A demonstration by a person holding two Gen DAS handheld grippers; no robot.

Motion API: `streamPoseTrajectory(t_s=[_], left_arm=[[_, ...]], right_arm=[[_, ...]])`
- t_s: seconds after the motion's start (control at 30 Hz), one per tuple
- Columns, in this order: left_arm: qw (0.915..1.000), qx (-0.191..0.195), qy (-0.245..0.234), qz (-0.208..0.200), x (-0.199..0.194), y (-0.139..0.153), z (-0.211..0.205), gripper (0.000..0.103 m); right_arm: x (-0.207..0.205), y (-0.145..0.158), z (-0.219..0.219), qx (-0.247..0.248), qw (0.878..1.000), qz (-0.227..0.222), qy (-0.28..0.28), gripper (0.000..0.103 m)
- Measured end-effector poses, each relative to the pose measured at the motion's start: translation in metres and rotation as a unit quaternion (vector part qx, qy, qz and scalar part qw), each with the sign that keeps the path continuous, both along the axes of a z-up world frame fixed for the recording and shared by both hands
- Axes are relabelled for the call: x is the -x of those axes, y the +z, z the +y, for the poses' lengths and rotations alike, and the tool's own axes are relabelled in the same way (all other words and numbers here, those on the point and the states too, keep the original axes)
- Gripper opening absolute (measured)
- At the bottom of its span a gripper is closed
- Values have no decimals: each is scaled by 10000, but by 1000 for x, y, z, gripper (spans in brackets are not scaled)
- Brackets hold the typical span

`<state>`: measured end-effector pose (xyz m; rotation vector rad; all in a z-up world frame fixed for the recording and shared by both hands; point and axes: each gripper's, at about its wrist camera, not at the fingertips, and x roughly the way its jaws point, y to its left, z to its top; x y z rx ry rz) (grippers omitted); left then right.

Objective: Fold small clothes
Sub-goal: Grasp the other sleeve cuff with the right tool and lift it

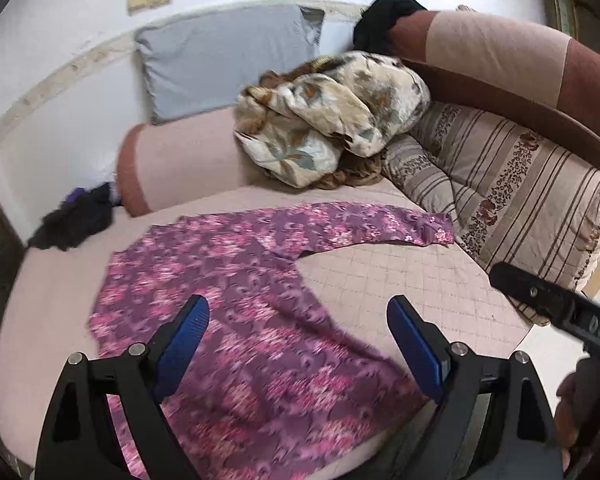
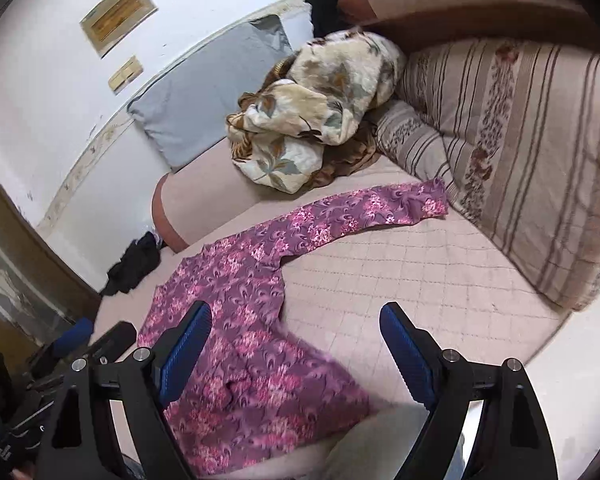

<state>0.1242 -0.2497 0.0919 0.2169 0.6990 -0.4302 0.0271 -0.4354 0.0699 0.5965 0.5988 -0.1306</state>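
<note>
Your left gripper [image 1: 298, 344] hangs with its blue fingers spread wide above the purple floral top [image 1: 236, 304], gripping nothing. That top lies flat on the quilted sofa seat [image 2: 400, 280], one sleeve [image 2: 380, 210] stretched toward the striped cushion [image 2: 520, 152]. Your right gripper [image 2: 296, 350] is spread too, holding nothing.

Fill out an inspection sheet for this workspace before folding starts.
Surface: pink quilted sofa seat, bare right of the garment.
Job's things: purple floral long-sleeved top spread flat, one sleeve stretched toward the striped cushion.
Clutter: crumpled cream floral blanket, grey pillow, dark cloth heap.
Grippers: left claw and right claw open, empty, above the top.
Cables: nothing seen.
Surroundings: white wall, framed picture.
</note>
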Motion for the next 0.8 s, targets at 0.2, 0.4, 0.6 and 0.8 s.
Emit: streamPoseTrajectory(t_s=[0.2,0.4,0.6,0.8], left_arm=[[9973,-31,32,739,-81,-52,-49,90],[9920,198,110,1243,-122,-94,-52,90],[9888,233,264,1448,-131,-114,-22,90],[9879,556,520,1349,-123,-96,39,90]], right_arm=[[-70,-50,-94,-369,9978,390,-382,89],[-156,-129,-198,-626,9841,1217,-1131,75],[-212,-190,-236,-1118,9809,1166,-1087,56],[-210,-134,-208,-703,9905,761,-899,13]])
